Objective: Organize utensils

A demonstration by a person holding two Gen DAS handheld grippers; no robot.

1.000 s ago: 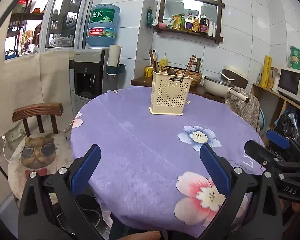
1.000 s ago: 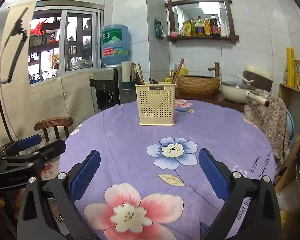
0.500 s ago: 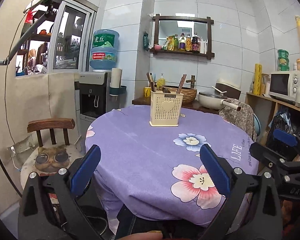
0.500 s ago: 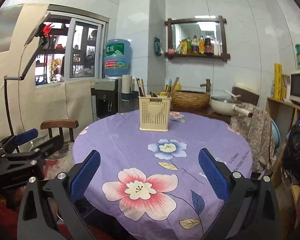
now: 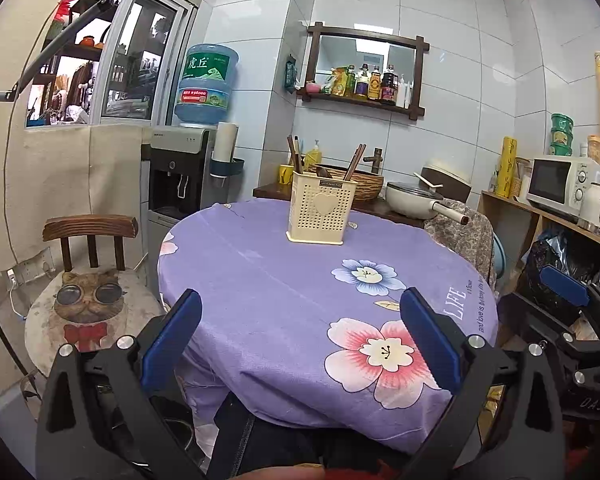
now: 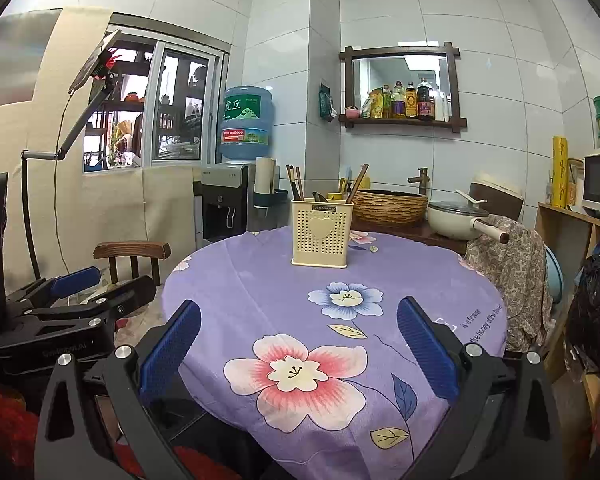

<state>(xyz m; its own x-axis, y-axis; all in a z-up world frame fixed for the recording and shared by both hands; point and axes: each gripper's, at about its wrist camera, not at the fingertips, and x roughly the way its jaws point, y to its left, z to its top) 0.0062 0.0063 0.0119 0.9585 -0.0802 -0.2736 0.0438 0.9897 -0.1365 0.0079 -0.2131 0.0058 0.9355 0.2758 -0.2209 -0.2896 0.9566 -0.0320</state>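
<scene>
A cream perforated utensil holder (image 5: 321, 210) with a heart on its front stands on the far half of a round table under a purple flowered cloth (image 5: 284, 280). Chopsticks (image 5: 355, 162) and other utensils stick out of its top. It also shows in the right wrist view (image 6: 321, 233). My left gripper (image 5: 300, 340) is open and empty, held back at the table's near edge. My right gripper (image 6: 298, 344) is open and empty, also over the near edge. Each gripper shows in the other's view: the right one (image 5: 568, 320) and the left one (image 6: 72, 300).
A wooden chair with a cat cushion (image 5: 88, 300) stands left of the table. A water dispenser (image 5: 180, 172) is behind it. A counter with a woven basket (image 6: 388, 204) and a pan (image 5: 420, 196) lies beyond the table. A shelf with a microwave (image 5: 556, 180) is at the right.
Both grippers have pulled back from over the table toward its near edge and risen, so the holder looks farther away. Both stay open and empty.
</scene>
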